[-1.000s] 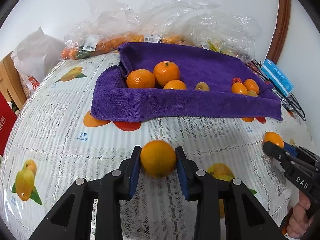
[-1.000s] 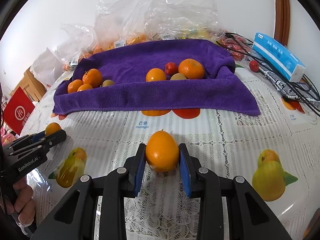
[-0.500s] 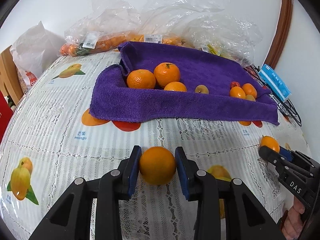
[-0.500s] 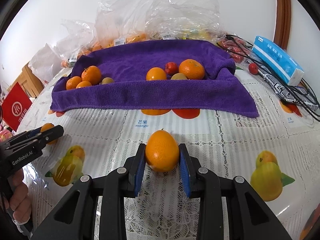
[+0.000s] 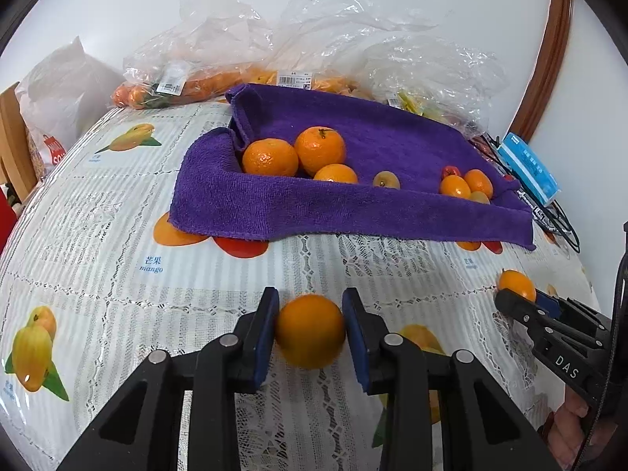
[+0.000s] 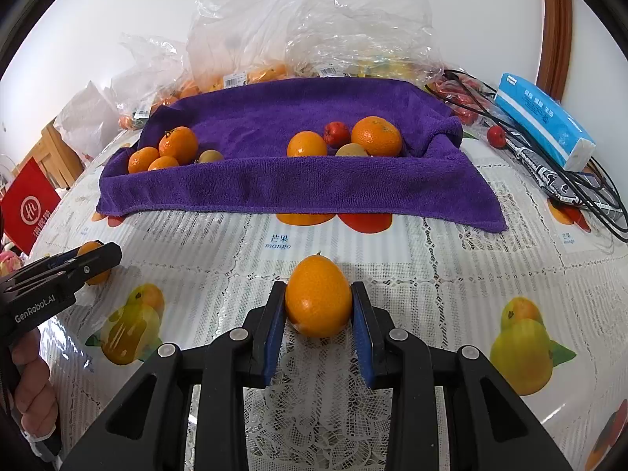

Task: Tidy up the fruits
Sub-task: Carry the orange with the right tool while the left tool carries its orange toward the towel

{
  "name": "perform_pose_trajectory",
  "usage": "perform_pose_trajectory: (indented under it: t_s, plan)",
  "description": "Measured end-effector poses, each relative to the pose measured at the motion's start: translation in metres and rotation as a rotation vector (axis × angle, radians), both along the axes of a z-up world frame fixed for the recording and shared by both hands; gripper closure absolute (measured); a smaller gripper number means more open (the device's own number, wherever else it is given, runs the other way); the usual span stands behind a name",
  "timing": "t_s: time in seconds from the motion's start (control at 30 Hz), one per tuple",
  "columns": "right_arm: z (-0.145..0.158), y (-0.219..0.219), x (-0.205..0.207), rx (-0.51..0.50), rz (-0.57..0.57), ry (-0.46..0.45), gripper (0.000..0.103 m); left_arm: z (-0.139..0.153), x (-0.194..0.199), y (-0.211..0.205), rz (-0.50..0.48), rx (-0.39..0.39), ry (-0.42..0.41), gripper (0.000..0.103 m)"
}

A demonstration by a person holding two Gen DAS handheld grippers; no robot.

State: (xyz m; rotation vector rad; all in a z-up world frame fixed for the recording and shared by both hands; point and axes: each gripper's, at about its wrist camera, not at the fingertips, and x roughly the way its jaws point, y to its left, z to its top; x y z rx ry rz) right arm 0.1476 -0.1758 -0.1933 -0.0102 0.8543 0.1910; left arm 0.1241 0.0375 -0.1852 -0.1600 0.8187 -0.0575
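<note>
Left gripper [image 5: 310,329] pinching a small round smooth orange fruit [image 5: 310,330] between blue pads, low over the fruit-print lace tablecloth [image 5: 98,235]. Right gripper [image 6: 318,314] likewise clamped on an egg-shaped orange fruit with a stem tip [image 6: 318,298], near the cloth's "mango" print.

Probable step: carry to the purple terry towel tray [image 6: 298,184]. Best done by lifting clear of the raised front fold, keeping a light squeeze, lowering into bare purple and only then releasing.

Left pile: three mandarins [image 5: 292,153] and a small yellowish fruit [image 5: 386,179]. Right pile: orange fruits [image 6: 376,135], a small red fruit [image 6: 336,133]. Open towel between the piles, a sensible drop zone.

Behind: crumpled clear plastic bags of produce [image 5: 243,59]. Far right: blue-and-white tissue pack [image 6: 543,119] and black cables [image 6: 581,188], beside the towel, outside the likely path. Round fruit likely to roll off a slope.
</note>
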Motion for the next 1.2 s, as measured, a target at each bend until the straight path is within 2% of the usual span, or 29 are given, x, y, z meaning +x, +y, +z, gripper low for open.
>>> perform_pose_trajectory:
  t_s: [0.4, 0.67, 0.73, 0.83, 1.2]
  plan:
    - [0.000, 0.000, 0.000, -0.001, 0.001, 0.000, 0.071, 0.009, -0.008, -0.003, -0.035, -0.037, -0.070, 0.077]
    - [0.000, 0.000, 0.000, 0.001, 0.002, 0.000, 0.071, 0.004, -0.001, -0.001, -0.020, -0.045, -0.022, 0.072]
    - [0.000, 0.000, 0.000, 0.002, 0.002, 0.000, 0.071, -0.001, 0.005, 0.002, -0.010, -0.063, 0.021, 0.072]
    - [0.000, -0.001, 0.000, 0.005, 0.002, 0.000, 0.071, -0.001, 0.007, 0.005, -0.013, -0.092, 0.022, 0.067]
    - [0.001, -0.009, 0.000, 0.072, 0.001, 0.005, 0.071, -0.001, 0.007, -0.005, -0.012, -0.016, 0.019, 0.067]
